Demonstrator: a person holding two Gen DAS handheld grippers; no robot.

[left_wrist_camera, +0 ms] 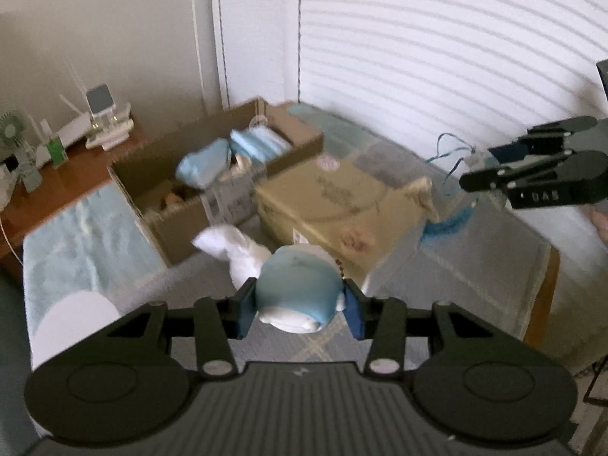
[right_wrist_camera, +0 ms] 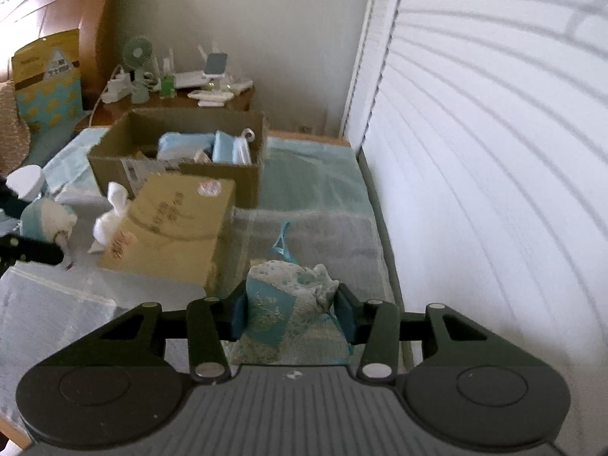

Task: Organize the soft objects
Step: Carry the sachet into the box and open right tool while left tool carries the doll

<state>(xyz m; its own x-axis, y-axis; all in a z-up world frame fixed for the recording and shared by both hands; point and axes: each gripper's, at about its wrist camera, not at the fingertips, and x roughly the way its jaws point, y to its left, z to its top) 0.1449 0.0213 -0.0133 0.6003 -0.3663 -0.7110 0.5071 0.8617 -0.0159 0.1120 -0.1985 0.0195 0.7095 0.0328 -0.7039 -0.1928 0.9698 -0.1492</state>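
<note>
Beyond both sets of fingers, an open cardboard box (right_wrist_camera: 178,152) holding soft blue items is seen. A blue-and-white plush toy (left_wrist_camera: 300,288) is clamped between the left gripper (left_wrist_camera: 300,309) fingers; a patterned fabric pouch (right_wrist_camera: 288,304) is gripped between the right gripper (right_wrist_camera: 292,317) fingers.

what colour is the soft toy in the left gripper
Light blue on top, white underneath; clearest in the left wrist view.

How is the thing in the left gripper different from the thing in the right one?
The plush toy in the left gripper is round and smooth, plain blue over white. The pouch in the right gripper is lumpy and crinkled, covered in a speckled teal pattern, with a blue string. Both are soft, bluish, and squeezed between blue pads.
</note>
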